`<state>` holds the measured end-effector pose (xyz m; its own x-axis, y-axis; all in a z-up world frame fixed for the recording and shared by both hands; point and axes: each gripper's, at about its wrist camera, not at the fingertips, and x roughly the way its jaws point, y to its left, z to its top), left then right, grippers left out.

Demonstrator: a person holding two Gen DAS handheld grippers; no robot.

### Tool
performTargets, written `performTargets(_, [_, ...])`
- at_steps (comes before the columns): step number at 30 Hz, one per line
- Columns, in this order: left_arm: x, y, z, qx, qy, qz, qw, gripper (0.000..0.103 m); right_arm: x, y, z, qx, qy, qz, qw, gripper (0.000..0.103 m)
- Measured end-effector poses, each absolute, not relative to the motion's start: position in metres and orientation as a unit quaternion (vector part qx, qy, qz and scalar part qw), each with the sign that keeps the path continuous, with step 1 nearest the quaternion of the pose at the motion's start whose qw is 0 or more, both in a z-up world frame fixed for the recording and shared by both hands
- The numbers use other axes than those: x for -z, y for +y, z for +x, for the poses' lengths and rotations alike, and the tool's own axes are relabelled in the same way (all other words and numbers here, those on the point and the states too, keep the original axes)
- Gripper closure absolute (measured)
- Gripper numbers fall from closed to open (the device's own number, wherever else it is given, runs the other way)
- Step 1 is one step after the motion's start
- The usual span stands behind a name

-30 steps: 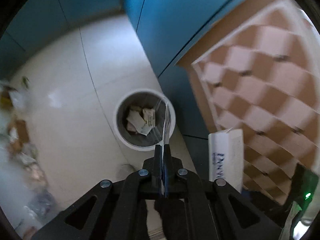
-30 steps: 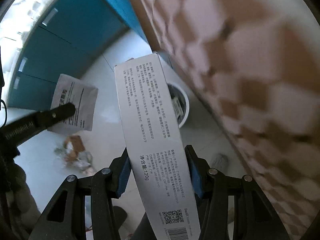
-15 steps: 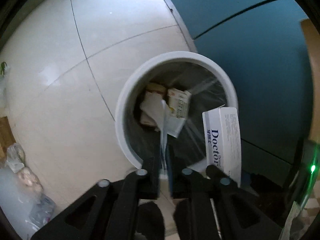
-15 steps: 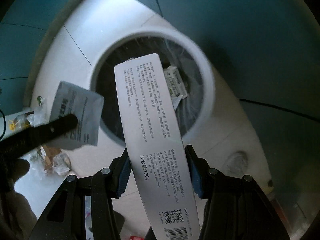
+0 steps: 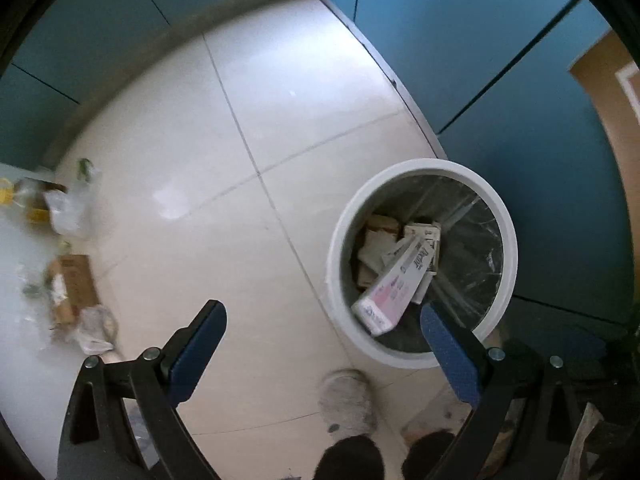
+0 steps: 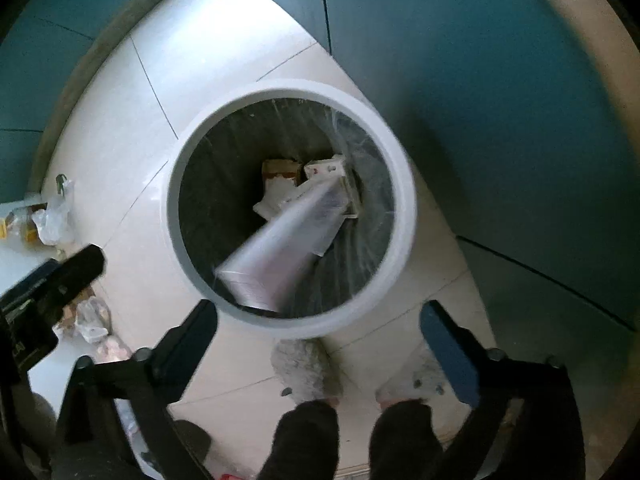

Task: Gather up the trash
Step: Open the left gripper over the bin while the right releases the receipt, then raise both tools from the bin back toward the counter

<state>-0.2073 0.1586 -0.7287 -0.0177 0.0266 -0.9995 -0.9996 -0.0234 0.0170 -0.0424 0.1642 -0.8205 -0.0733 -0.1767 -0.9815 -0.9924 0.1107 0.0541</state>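
While both grippers, left point(image 5: 322, 354) and right point(image 6: 318, 346), are opening with nothing between their jaws, the long box point(image 6: 280, 248) leans inside the bin point(image 6: 396, 184).

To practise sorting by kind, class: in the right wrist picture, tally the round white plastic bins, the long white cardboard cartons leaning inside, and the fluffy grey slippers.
Round white plastic bin: 1
Long white cardboard carton, blurred, leaning inside the bin: 1
Fluffy grey slippers: 2
Total: 4
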Motion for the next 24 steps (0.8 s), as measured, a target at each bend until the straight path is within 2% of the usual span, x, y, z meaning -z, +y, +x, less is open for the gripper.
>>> performTargets(11, [0.633,0.128,-0.204,-0.539,0.482,-0.490,0.488,0.004,0.717,0.131,-0.036,-0.450,0.564,-0.490,0.489,0.000])
performTargets(24, [0.456,0.073,-0.187,-0.550,0.454,-0.468,0.522,0.004,0.497,0.095,-0.026,-0.513,0.530,-0.457,0.496,0.000])
